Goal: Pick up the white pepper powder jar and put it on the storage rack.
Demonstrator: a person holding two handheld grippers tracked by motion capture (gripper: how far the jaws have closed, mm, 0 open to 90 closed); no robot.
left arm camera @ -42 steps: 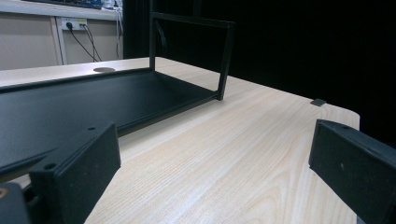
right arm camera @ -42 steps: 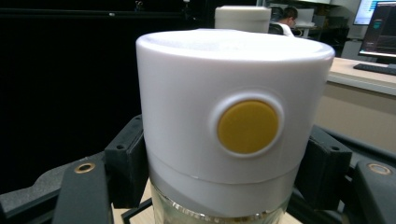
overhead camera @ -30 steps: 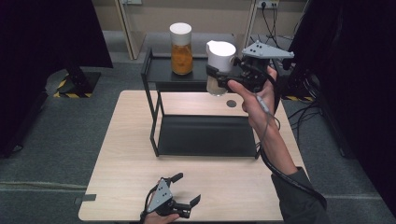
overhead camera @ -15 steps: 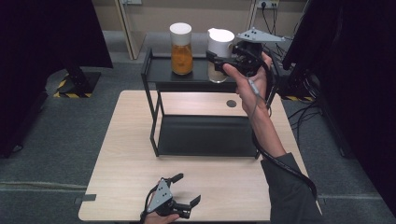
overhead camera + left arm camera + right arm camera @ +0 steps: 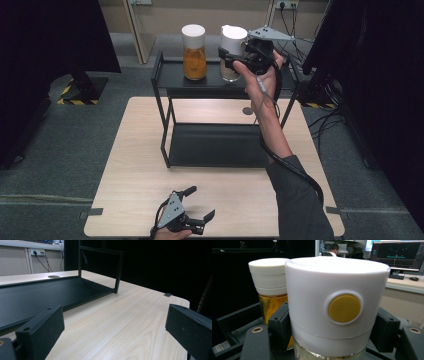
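My right gripper (image 5: 231, 63) is shut on a white-lidded jar (image 5: 233, 42) with pale contents, held upright at the right part of the black rack's top shelf (image 5: 172, 75). I cannot tell whether the jar rests on the shelf. In the right gripper view the right gripper (image 5: 332, 331) clamps this jar (image 5: 337, 307) below its lid, which bears a round yellow button. Close to its left stands a second white-lidded jar (image 5: 194, 52) (image 5: 270, 281) with orange contents. My left gripper (image 5: 201, 202) (image 5: 115, 335) lies open at the table's near edge, nothing between its fingers.
The black two-shelf rack stands on a light wooden table (image 5: 135, 170), its lower tray (image 5: 215, 145) (image 5: 30, 295) bare. A small round hole (image 5: 247, 111) sits in the tabletop behind the rack. Cables and dark curtains lie beyond the table.
My right gripper has carried the pale jar from the rack's right front back over the top shelf, closer to the orange jar. The left gripper has stayed put.
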